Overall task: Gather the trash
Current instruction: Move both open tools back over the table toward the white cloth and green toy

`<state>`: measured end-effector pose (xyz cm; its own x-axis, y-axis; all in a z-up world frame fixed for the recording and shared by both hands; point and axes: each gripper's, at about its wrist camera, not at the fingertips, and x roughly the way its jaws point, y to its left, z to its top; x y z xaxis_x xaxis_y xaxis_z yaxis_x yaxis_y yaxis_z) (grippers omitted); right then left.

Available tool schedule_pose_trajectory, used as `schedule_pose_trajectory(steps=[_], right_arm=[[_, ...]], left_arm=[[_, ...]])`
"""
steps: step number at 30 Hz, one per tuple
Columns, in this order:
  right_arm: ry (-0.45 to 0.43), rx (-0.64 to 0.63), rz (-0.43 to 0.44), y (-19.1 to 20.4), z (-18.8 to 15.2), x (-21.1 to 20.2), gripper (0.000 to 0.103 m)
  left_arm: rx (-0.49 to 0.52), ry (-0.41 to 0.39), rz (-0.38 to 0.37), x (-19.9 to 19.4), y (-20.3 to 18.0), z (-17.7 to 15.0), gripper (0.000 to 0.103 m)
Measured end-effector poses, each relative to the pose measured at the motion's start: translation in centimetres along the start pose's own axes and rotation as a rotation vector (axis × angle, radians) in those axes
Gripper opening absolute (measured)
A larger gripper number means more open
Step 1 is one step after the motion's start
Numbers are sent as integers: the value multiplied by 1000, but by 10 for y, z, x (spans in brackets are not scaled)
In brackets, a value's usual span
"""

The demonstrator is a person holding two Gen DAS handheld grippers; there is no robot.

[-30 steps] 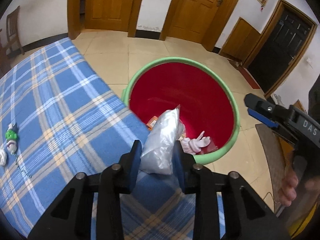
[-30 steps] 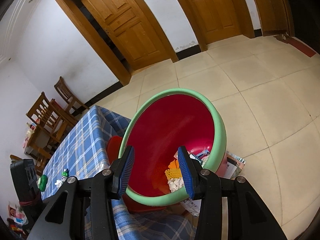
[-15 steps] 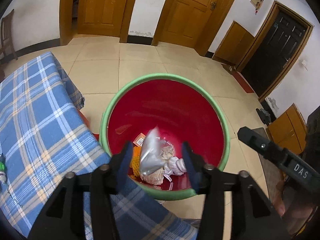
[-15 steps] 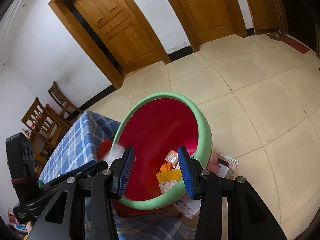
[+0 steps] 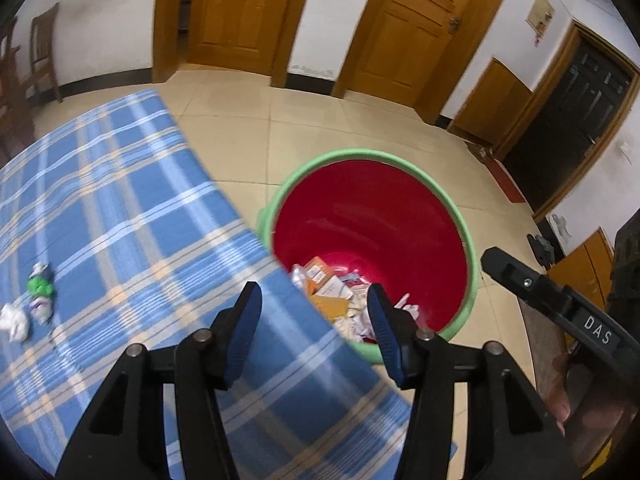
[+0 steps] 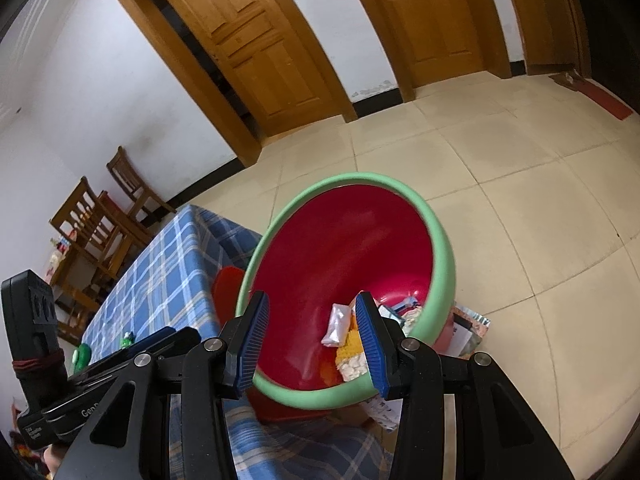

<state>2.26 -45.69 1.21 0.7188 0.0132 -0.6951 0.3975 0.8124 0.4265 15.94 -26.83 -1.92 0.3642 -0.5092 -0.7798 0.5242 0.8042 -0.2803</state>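
Observation:
A red bin with a green rim (image 5: 470,248) stands on the floor against the edge of the blue plaid table (image 5: 120,208). Wrappers and paper scraps (image 5: 340,300) fill its bottom, a silvery plastic bag (image 6: 338,324) among them. My left gripper (image 5: 314,308) hangs open and empty over the table edge beside the bin. On the table's left side lie a green scrap (image 5: 40,286), a small wrapper (image 5: 42,310) and a white tissue (image 5: 14,322). My right gripper (image 6: 312,312) is open above the bin's near rim (image 6: 320,400), holding nothing.
Wooden chairs (image 6: 96,220) stand by the far wall behind the table. A red stool (image 6: 226,288) sits under the table edge. Papers and a packet (image 6: 466,328) lie on the tiled floor beside the bin. Wooden doors (image 5: 416,28) line the back wall.
The left gripper opened and the plastic bag dropped into the bin; the gripper then drew back over the table edge. The right gripper stayed still.

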Motion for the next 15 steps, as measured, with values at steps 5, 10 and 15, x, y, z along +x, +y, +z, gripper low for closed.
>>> schedule_pose_trajectory(steps=[5, 10, 15], right_arm=[[19, -36, 19, 19, -4, 5, 46], [40, -89, 49, 43, -9, 10, 46], [54, -153, 74, 70, -14, 16, 46]], left_arm=[[-57, -22, 41, -19, 27, -8, 55], [-119, -53, 87, -37, 56, -10, 55], [-174, -90, 140, -57, 88, -13, 55]])
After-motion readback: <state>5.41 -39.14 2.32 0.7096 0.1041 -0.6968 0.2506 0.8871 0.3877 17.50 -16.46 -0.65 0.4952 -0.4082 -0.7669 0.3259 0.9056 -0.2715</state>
